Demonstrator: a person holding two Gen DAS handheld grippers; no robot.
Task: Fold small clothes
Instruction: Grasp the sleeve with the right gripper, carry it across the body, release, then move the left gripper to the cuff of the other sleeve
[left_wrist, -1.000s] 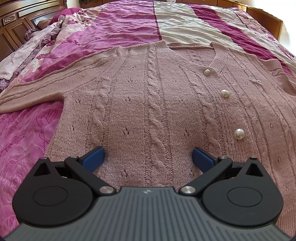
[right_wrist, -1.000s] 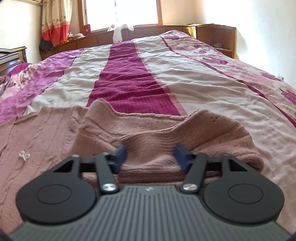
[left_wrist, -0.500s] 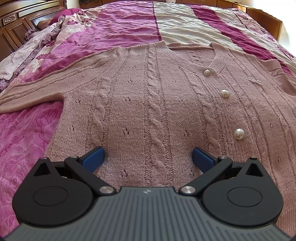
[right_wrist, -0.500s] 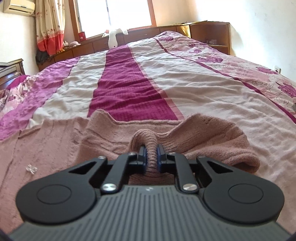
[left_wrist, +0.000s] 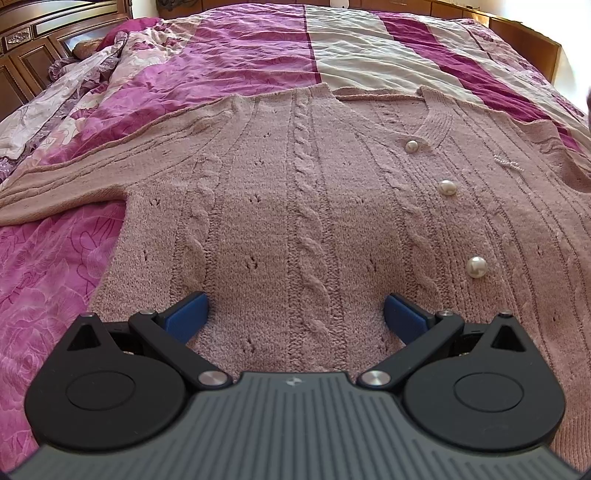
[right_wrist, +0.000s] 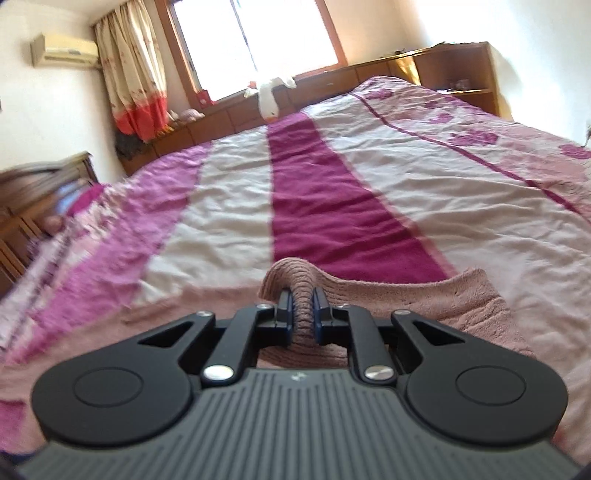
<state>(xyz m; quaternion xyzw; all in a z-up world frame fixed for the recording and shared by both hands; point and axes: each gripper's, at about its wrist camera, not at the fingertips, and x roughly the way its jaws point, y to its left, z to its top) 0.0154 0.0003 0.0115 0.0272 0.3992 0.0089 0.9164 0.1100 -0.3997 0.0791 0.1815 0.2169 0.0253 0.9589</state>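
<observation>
Knit garment: a dusty-pink cable-knit cardigan (left_wrist: 303, 206) lies face up and spread flat on the bed (left_wrist: 258, 48), buttoned with pearl buttons (left_wrist: 447, 187); spreading it flat looks like preparation for folding.
Left sleeve: stretched out to the side over the magenta quilt (left_wrist: 44, 273), not yet folded in.
Left gripper (left_wrist: 295, 314): jaws wide apart, blue pads resting on or just above the knit near the hem, nothing pinched. It probably sits there to pin the body so the cardigan does not slide while the other side is pulled.
Right gripper (right_wrist: 303, 314): closed on a bunched ridge of the pink knit (right_wrist: 301, 288), which bulges up between the blue pads. The fabric arches above the bed, so this edge is lifted clear.
Why this hold: pinching a thick fold gives a firm grip on soft, stretchy wool.
Likely step: carrying the right sleeve or side panel across the front.
Risk: loose knit may stretch or drag the whole cardigan.
</observation>
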